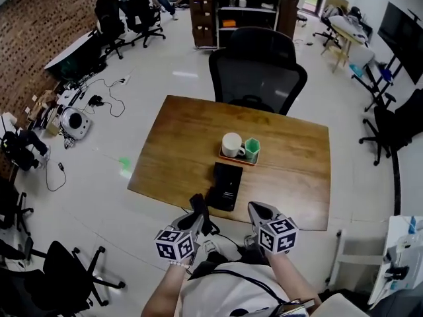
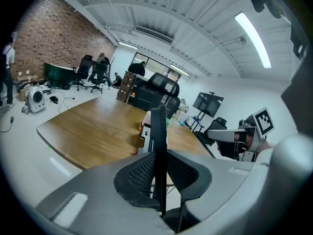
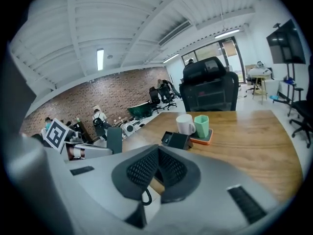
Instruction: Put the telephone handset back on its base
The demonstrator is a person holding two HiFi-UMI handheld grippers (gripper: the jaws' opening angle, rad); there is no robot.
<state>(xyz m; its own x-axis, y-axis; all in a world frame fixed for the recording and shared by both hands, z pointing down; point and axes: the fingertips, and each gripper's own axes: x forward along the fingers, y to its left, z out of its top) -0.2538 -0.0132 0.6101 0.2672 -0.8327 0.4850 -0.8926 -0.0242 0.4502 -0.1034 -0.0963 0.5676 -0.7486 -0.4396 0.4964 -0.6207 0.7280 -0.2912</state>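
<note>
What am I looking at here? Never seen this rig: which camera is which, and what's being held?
No robot: a person holds a two-jaw tool in each hand. One picture comes from a head camera looking down; the other two come from cameras riding on each tool, looking along its jaws. On the wooden table are a black telephone base, and a white mug and green cup on an orange tray. The left tool grips the black telephone handset edge-on. The right tool is empty, jaws together.
</note>
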